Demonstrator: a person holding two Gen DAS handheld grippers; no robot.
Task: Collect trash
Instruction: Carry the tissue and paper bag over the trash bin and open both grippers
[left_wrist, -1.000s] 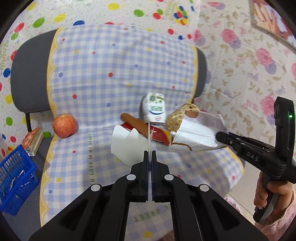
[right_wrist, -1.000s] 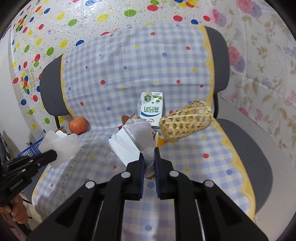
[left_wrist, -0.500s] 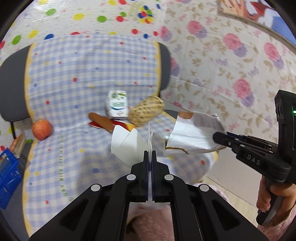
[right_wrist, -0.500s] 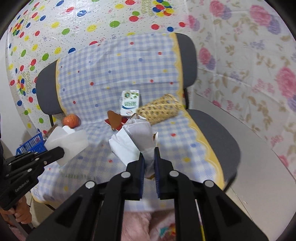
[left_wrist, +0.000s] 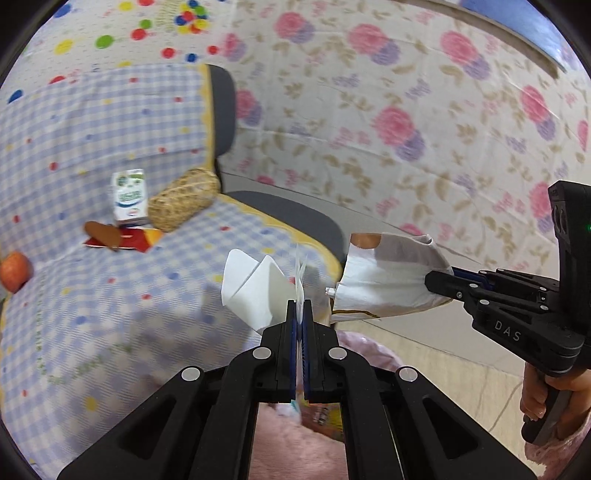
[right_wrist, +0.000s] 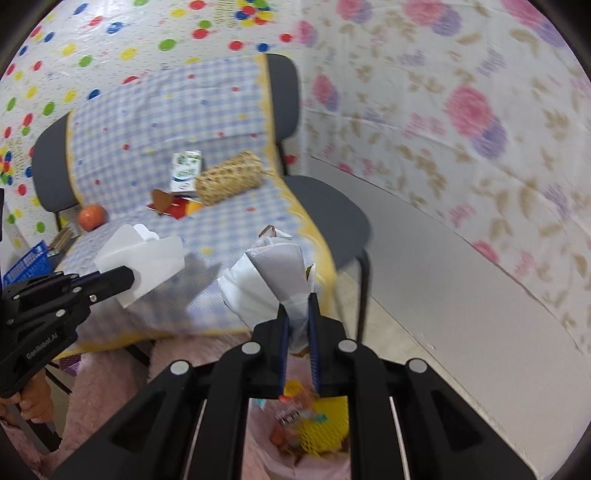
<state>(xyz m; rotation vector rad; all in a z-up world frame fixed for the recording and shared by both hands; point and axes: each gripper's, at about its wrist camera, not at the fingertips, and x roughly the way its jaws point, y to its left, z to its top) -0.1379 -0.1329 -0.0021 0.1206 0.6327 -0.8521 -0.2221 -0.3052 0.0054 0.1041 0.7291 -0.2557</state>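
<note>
The left hand-held gripper (left_wrist: 299, 308) is closed on a white tissue (left_wrist: 255, 291) at frame centre. The right hand-held gripper (right_wrist: 298, 314) pinches a crumpled wrapper (right_wrist: 273, 280), above a bin (right_wrist: 310, 428) at lower centre.

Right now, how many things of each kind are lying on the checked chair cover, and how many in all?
Apple: 1
Milk carton: 1
Woven basket: 1
Red wrapper: 1
Brown sausage-shaped thing: 1
Total: 5

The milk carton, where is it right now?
The milk carton stands at the back of the chair seat, against the checked backrest. The woven basket lies just right of it; in the left wrist view it sits left of centre.
</note>
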